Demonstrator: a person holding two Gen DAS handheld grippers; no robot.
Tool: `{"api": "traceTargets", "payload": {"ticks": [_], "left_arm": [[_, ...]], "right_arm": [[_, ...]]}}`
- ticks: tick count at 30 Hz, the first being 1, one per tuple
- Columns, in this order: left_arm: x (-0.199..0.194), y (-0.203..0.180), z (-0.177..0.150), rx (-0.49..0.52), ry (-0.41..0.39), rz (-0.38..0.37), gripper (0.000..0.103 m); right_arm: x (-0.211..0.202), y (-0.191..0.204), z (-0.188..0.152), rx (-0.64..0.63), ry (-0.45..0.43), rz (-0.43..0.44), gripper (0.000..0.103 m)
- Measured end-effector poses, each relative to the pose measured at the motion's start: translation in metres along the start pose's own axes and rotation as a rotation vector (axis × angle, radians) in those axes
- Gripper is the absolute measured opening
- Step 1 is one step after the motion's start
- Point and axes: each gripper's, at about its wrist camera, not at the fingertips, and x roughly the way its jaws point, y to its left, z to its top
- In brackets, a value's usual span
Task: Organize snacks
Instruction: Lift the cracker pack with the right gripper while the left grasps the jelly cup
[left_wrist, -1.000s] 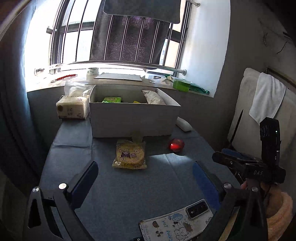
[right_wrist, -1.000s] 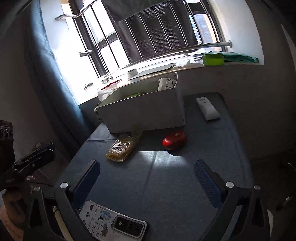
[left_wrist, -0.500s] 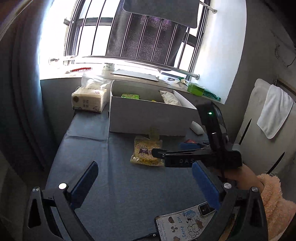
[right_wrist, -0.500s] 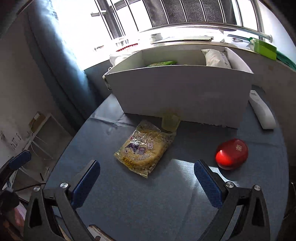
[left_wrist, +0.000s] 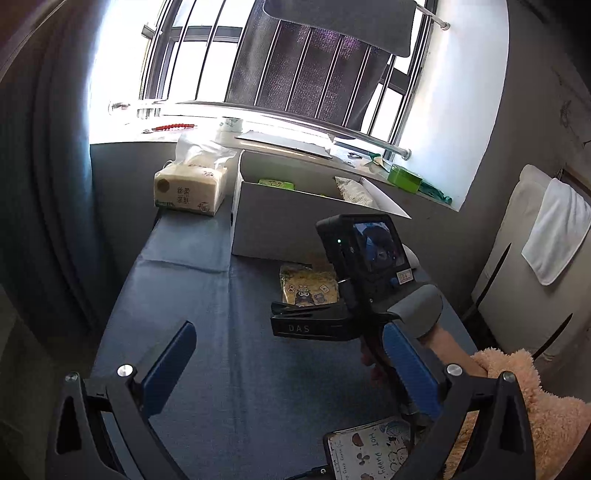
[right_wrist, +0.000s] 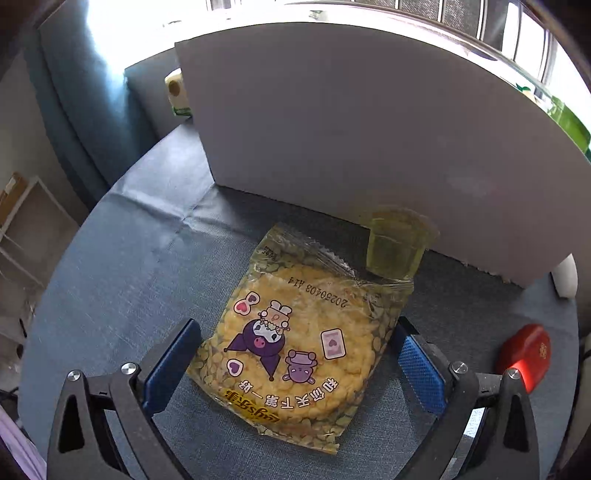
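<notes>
A yellow snack packet (right_wrist: 295, 343) with cartoon figures lies flat on the blue table cloth, in front of the white box (right_wrist: 369, 129). My right gripper (right_wrist: 295, 354) points down over it. Its blue pads (right_wrist: 173, 362) stand on either side of the packet, and the jaws are closing without pressing on it. A small yellow jelly cup (right_wrist: 397, 245) stands at the packet's far corner against the box wall. My left gripper (left_wrist: 288, 347) is open and holds nothing. It hangs back over the cloth, and the right gripper's body hides part of the packet (left_wrist: 308, 286).
The box (left_wrist: 280, 229) holds a green packet (left_wrist: 276, 183) and a white bag (left_wrist: 351, 190). A tissue pack (left_wrist: 190, 190) sits left of it. A red object (right_wrist: 526, 354) and a white one (right_wrist: 565, 277) lie right of the packet. A phone (left_wrist: 369, 450) lies near me, beside a fuzzy sleeve (left_wrist: 517, 387).
My right gripper has swung in from the right, forward and down, and now straddles the yellow packet. The left gripper has drifted a little and rolled slightly.
</notes>
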Motion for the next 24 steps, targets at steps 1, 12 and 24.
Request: {"api": "traceTargets", "payload": {"ticks": [1, 12, 24], "left_arm": [[0.001, 0.001, 0.0, -0.001, 0.002, -0.001, 0.103], [0.048, -0.015, 0.024, 0.072, 0.062, 0.029, 0.103], [0.221, -0.044, 0.064, 0.072, 0.242, 0.106, 0.103]], "right_arm": [[-0.004, 0.0, -0.002, -0.01, -0.01, 0.006, 0.085], [-0.111, -0.048, -0.061, 0.046, -0.187, 0.168, 0.077], [-0.217, -0.126, -0.118, 0.255, -0.4, 0.19, 0.077]]}}
